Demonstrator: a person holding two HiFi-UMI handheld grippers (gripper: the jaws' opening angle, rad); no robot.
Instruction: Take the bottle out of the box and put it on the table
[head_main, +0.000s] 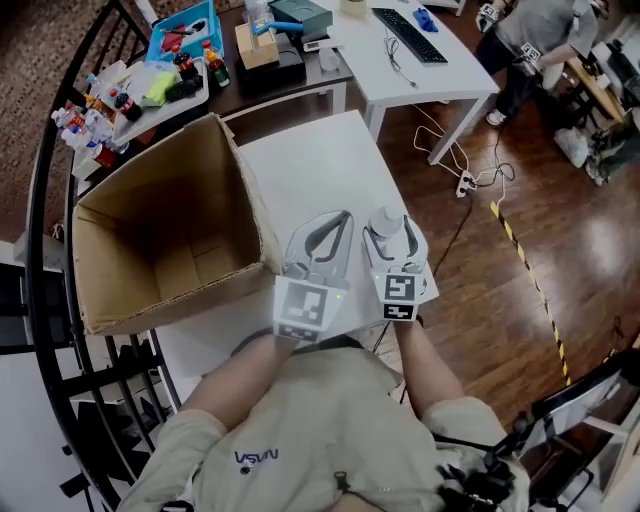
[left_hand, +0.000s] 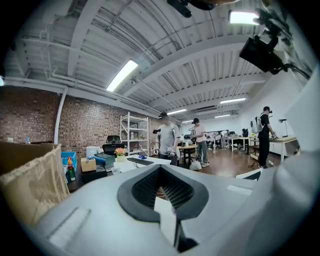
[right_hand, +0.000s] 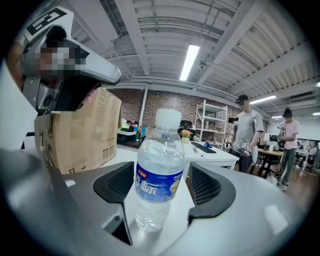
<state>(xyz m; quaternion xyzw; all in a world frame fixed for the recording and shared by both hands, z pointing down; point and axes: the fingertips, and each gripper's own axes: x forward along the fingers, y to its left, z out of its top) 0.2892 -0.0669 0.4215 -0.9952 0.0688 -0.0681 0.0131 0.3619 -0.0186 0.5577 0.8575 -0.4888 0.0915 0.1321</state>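
Note:
A clear water bottle with a white cap and blue label stands upright on the white table, near its right front corner. My right gripper is open around it; in the right gripper view there is a gap between each black pad and the bottle. The open cardboard box sits at the table's left and looks empty inside; its side also shows in the right gripper view. My left gripper lies beside the box's near right corner, its fingertips meeting with nothing between them.
Behind the box a dark table holds small bottles, a blue bin and boxes. A white desk with a keyboard stands farther back, a person beside it. A black railing curves along the left. A power strip lies on the wood floor.

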